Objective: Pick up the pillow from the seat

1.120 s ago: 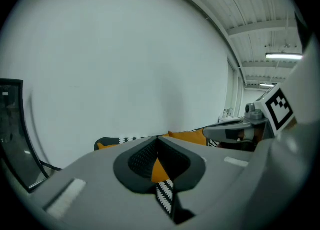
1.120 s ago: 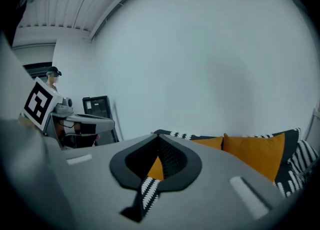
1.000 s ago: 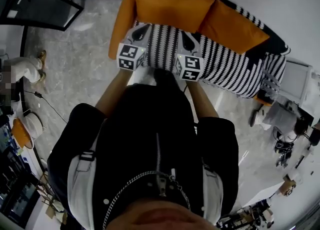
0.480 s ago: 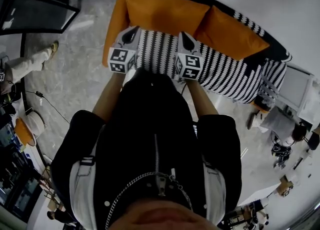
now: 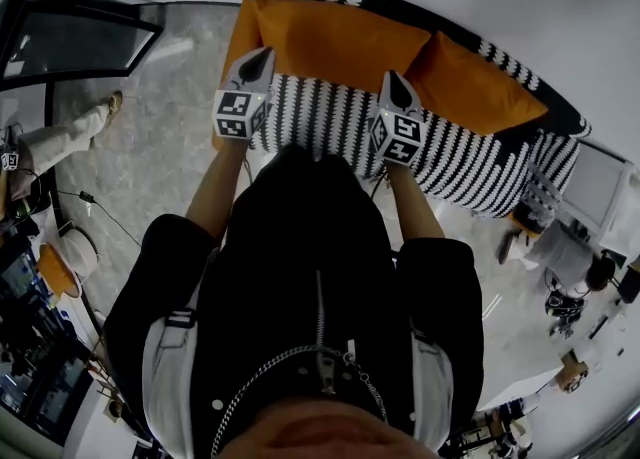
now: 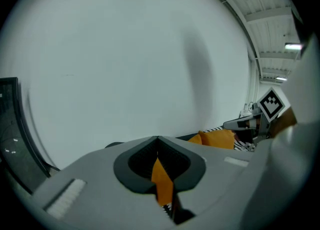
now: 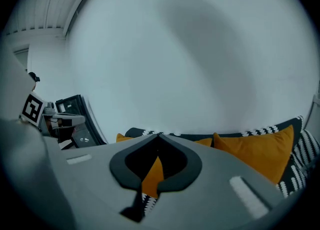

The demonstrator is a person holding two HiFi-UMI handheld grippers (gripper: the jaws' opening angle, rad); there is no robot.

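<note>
Approach step, no contact yet. The left tool (image 5: 262, 55) and right tool (image 5: 393, 79) are both held up over the front of the sofa (image 5: 470, 162). Each has its jaws pressed together with nothing between them. The orange showing through the jaw gaps in both gripper views is cushion farther off, not a grip. The likely target is the orange pillow (image 5: 480, 87) leaning on the backrest at the right part of the striped seat, to the right of the right tool and apart from it. The wide orange back cushion (image 5: 330, 37) sits to its left; whether the two touch can't be told. In the right gripper view the pillow is off to the right of the jaw line, so that tool isn't aimed at it. To do this well, spread the jaws before reaching and swing the right tool over to the pillow. Go for a top corner or the upper edge, where fabric can bunch between the pads, and bite deep, since soft stuffing probably slips from a shallow pinch. The left tool can take the opposite edge if the pillow sags. Lift up and away from the backrest so the back cushion isn't dragged along. Main risk: grabbing the wrong cushion.
</note>
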